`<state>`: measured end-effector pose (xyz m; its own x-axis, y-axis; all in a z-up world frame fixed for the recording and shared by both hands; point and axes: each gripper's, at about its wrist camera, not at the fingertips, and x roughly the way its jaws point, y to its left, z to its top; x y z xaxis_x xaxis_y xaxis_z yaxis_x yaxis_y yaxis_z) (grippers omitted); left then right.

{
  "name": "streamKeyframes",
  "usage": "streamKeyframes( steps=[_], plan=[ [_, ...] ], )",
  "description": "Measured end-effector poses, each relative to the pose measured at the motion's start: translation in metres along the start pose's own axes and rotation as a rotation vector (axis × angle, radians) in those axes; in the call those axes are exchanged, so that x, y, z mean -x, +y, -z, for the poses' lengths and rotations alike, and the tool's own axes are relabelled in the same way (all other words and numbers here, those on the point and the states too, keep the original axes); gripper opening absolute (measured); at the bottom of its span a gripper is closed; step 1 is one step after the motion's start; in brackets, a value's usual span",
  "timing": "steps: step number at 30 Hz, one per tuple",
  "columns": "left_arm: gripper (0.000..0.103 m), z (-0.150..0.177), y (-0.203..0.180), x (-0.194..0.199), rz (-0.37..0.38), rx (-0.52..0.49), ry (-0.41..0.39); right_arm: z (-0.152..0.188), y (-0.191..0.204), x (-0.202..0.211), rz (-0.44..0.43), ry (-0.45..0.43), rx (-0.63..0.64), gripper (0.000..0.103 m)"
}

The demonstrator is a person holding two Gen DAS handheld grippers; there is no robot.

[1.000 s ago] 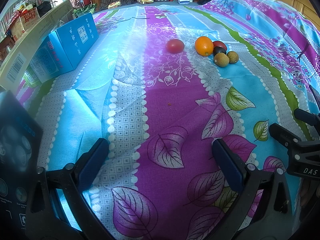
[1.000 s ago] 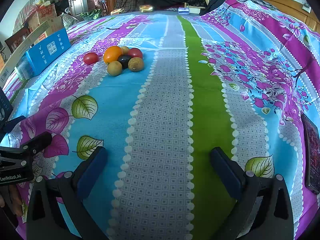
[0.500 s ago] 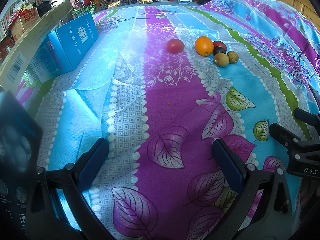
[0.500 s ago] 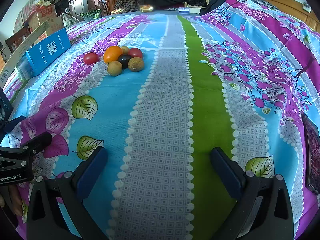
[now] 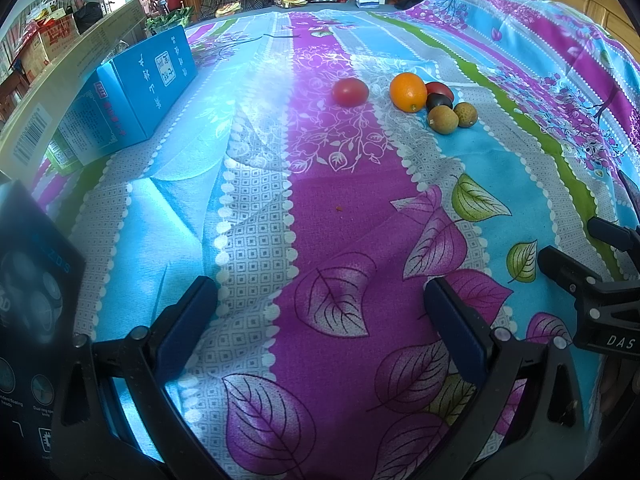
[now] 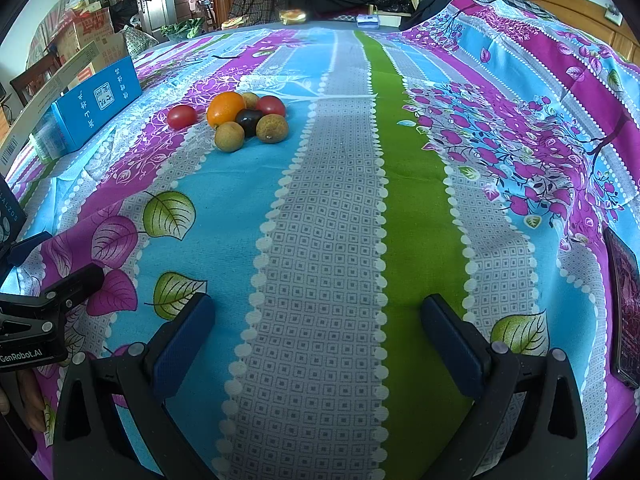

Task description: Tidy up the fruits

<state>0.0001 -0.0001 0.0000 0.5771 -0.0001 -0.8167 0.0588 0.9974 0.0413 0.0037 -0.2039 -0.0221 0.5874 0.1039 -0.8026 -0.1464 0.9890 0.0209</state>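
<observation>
Change since earlier frames: nothing moved; both views match the frames from a second and half a second back, fruit and grippers in the same spots.
Meaning for task: judged as not started yet, a pause before the first reach; no fruit touched.
Left gripper [image 5: 320,300]: jaws spread wide, empty, low centre of its frame over the purple leaf stripe of the bedspread [image 5: 348,216].
Right gripper [image 6: 316,316]: jaws spread wide, empty, low centre of its frame over the grey checked stripe.
Cross-view: each gripper shows at the side edge of the other's frame, so they sit side by side.
Fruit cluster: upper left of the right wrist view, well apart from both grippers; orange [image 6: 225,109], dark plum [image 6: 249,121], red fruit [image 6: 272,105], two brown longan-like fruits [image 6: 229,136] and [image 6: 272,128] touching in a bunch, one pale fruit mostly hidden behind.
Stray tomato [image 6: 182,116]: just left of the bunch, apart from it.
Next move (judgement): long reach forward needed; round fruit may roll on soft cloth.
Writing: "GenRobot.AI" on the left gripper body in the right wrist view; "DAS" on the right gripper body in the left wrist view.
Blue box [image 5: 148,88]: upper left, Chinese characters, not readable.
Dark box [image 5: 28,300]: lower left edge, small print, unreadable.
Phone [image 6: 626,300]: right edge.
</observation>
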Motion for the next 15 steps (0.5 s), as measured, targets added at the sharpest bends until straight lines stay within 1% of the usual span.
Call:
streamKeyframes(
  steps=[10, 15],
  plan=[
    [0.103, 0.0001, 0.0003, -0.0004, -0.001, 0.000, 0.001, -0.0007, 0.0005, 0.0004, 0.002, 0.000, 0.001, 0.103],
    [0.103, -0.0014, -0.0016, -0.0003, -0.003, -0.003, 0.014, -0.0016, 0.0008, 0.0004, -0.001, 0.001, 0.000, 0.103]
  ],
)
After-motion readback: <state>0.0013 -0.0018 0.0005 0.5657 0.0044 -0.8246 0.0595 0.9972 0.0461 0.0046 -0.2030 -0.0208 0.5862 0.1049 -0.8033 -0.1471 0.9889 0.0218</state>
